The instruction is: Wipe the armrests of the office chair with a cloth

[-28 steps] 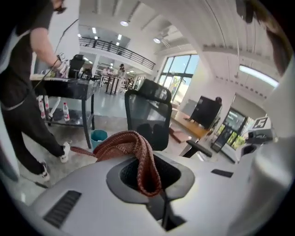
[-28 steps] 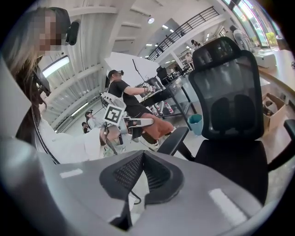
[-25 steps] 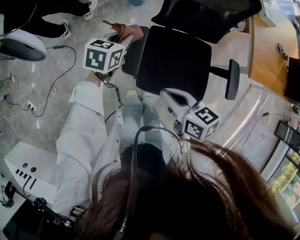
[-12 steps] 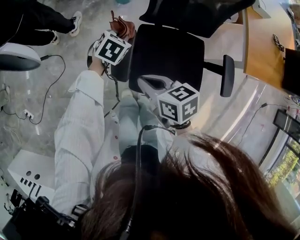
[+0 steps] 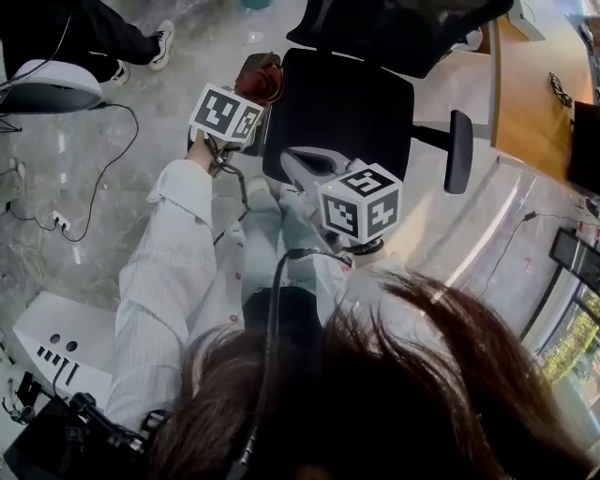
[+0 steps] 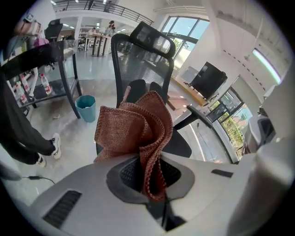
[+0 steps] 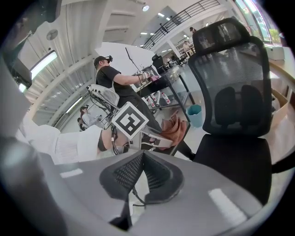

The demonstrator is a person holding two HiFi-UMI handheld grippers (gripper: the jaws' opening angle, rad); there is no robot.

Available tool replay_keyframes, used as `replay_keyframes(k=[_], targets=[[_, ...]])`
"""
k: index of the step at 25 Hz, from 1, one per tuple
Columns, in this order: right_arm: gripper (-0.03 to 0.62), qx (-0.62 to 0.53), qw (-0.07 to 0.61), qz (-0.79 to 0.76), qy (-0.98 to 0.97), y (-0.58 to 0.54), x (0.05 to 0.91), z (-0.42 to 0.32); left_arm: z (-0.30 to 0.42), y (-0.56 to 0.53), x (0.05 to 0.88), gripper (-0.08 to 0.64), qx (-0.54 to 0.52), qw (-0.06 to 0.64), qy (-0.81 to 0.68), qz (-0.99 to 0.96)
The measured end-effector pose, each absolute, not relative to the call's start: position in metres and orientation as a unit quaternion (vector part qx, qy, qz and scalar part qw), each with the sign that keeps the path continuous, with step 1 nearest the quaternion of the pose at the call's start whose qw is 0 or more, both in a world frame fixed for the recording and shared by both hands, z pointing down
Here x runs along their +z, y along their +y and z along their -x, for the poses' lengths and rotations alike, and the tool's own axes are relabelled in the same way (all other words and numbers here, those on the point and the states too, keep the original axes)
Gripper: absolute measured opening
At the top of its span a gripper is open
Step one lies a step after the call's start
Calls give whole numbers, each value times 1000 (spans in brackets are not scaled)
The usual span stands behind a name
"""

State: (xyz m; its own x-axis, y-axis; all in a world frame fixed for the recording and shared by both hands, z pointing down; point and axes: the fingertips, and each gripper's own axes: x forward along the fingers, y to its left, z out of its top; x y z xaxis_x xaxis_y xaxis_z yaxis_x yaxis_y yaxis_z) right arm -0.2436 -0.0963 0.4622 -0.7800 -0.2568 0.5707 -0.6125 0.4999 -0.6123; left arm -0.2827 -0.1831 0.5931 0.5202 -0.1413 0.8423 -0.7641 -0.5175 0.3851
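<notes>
Grey office floor surrounds the chair. Left tool (image 6: 150, 182) clamps a rust cloth (image 6: 133, 126) just above the near armrest (image 5: 257, 139), whose length runs away from the person. Right tool (image 7: 138, 177), shut and empty, hovers over the seat (image 5: 347, 112), farther off.

Ahead: office chair (image 5: 342, 108), backrest (image 5: 403, 28) on far side. At seat's left edge: left armrest (image 5: 255, 133). Well out to seat's right: right armrest (image 5: 458, 150). Over far end of left armrest: cloth (image 5: 262, 80), lower part between jaws of left gripper (image 6: 153, 180); contact with armrest unclear. Above seat's near edge, right of left gripper: right gripper (image 5: 298, 164). Right of chair: desk (image 5: 525, 94). On floor beyond chair: bin (image 6: 86, 107).
</notes>
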Motion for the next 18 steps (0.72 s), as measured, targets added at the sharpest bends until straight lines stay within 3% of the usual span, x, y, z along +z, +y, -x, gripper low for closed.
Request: replay_keyframes(k=[18], targets=[[2, 404, 231, -266, -844, -60, 461, 242, 281, -67, 575, 32, 320, 479, -292, -763]])
